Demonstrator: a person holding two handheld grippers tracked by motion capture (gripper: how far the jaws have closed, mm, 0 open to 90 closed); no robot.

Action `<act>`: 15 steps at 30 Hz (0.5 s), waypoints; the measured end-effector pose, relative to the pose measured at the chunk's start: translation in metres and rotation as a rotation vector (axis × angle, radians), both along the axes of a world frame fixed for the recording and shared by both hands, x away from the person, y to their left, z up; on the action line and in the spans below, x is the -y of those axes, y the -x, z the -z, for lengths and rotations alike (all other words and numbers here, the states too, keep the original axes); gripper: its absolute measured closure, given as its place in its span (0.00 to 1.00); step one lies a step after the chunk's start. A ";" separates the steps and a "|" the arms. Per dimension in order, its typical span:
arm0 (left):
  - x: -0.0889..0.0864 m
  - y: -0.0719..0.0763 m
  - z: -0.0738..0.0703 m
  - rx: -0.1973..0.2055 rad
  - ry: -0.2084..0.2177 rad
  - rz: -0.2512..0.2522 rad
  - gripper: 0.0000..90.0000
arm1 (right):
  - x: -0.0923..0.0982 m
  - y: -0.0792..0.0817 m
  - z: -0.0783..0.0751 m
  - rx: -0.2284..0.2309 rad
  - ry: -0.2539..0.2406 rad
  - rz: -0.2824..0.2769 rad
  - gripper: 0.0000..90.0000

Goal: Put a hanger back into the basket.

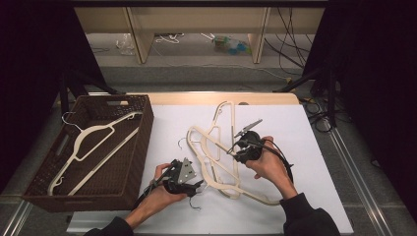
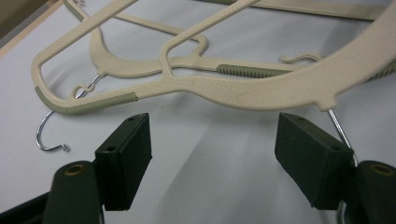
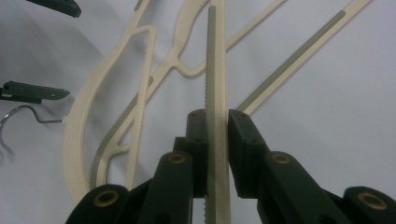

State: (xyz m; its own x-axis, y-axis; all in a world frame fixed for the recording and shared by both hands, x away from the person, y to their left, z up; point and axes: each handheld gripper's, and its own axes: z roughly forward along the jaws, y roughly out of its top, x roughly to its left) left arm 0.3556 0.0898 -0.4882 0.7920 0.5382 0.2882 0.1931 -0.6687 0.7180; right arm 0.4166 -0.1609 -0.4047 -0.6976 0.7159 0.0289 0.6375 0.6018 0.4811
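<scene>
Overhead, a white tabletop carries tangled cream hangers; a brown wicker basket beside it holds another. Both hands reach in low. The left gripper hovers, jaws spread, before a hanger shoulder. The right gripper pinches a ribbed hanger bar.

High view looks down on the white table; both gripper views sit close above its hangers.

Cream hangers w/ grey-green ribbed strips; brown basket.
</scene>
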 end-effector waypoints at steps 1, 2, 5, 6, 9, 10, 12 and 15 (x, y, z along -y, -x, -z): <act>0.001 0.000 0.001 0.008 -0.006 0.005 0.31 | 0.000 0.000 0.000 -0.001 0.003 0.002 0.88; 0.002 0.000 0.000 0.005 -0.014 0.007 0.31 | 0.000 0.000 -0.001 -0.002 0.001 -0.001 0.88; 0.006 0.000 0.001 0.016 -0.036 0.025 0.31 | 0.000 0.000 -0.001 -0.003 0.002 -0.002 0.88; 0.006 -0.001 0.001 0.026 -0.048 0.030 0.31 | 0.001 0.000 -0.002 0.000 0.002 -0.004 0.88; 0.008 0.000 0.002 0.021 -0.048 0.038 0.31 | 0.002 -0.001 -0.001 -0.006 -0.003 -0.002 0.88; 0.008 0.000 0.003 0.024 -0.054 0.042 0.31 | 0.002 -0.001 -0.001 -0.006 -0.004 -0.006 0.88; 0.009 0.000 0.004 0.037 -0.073 0.050 0.32 | 0.002 -0.002 -0.002 0.003 -0.008 -0.008 0.88; 0.016 0.013 0.010 -0.022 0.021 -0.076 0.32 | 0.002 -0.002 -0.002 0.004 -0.012 -0.008 0.88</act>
